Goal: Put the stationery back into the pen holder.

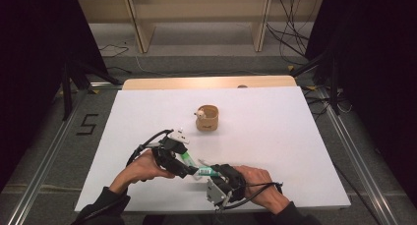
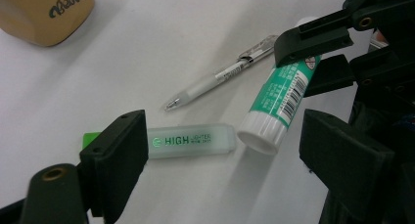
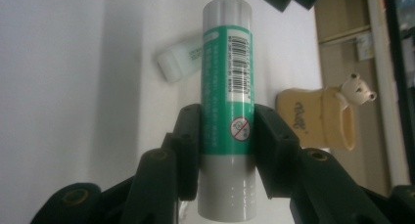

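A person sits at a white table [image 1: 275, 136] and holds a gripper in each hand. The right gripper [image 3: 226, 136] has its fingers [image 3: 188, 136] closed on a glue stick [image 3: 227, 87]. The fingers press on both sides of the green part of the stick, near its grey bottom end. The glue stick has a green label with a bar code and a white cap. In the high view the right gripper [image 1: 214, 173] is near the front edge of the table, and the glue stick [image 1: 206, 172] points from it toward the left gripper [image 1: 183, 162]. In the left gripper view the left gripper [image 2: 225, 150] has its fingers [image 2: 120, 155] wide apart with nothing held between them. The white cap end of the glue stick [image 2: 279, 97] comes down into the gap between those fingers, but the fingers do not touch it. A green highlighter [image 2: 188, 142] lies flat on the table, just beside the left finger, and its clear end is right next to the glue stick's cap. A clear pen [image 2: 220, 77] lies on the table a bit farther away. A tan cup [image 1: 207, 118] with a small bear on its rim stands near the middle of the table, well apart from both grippers.
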The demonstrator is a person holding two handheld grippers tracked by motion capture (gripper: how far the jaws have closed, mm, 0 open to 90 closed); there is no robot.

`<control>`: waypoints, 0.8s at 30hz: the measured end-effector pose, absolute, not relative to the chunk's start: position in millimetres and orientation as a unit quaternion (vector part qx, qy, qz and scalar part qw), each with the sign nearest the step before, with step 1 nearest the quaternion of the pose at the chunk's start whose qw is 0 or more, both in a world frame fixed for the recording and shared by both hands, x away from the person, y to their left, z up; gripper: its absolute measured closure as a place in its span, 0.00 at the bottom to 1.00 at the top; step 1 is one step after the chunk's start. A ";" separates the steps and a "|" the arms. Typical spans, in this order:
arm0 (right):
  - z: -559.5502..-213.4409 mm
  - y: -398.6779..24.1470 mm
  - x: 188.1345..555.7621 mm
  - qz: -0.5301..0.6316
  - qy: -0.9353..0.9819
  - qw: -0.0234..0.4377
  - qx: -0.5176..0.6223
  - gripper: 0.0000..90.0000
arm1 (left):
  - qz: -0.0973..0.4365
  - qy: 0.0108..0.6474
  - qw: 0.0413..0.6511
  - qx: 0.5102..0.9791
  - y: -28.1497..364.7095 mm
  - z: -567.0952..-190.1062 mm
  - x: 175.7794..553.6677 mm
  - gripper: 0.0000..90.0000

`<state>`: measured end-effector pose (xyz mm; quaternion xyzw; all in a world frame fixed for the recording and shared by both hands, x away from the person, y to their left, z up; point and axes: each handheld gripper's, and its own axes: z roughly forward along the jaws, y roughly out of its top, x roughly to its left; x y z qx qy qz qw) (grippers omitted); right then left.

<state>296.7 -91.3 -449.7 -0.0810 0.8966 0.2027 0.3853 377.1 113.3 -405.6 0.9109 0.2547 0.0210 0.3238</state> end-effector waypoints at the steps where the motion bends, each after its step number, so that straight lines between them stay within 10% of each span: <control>1: -450.2 -90.7 295.8 0.201 0.894 0.391 -0.088 0.73 | 0.020 0.251 0.322 0.913 112.7 -405.6 377.2 0.20; 24: -467.7 -87.8 286.6 0.129 0.802 0.520 -0.264 0.73 | 0.005 0.188 0.265 0.946 83.5 -411.0 373.7 0.26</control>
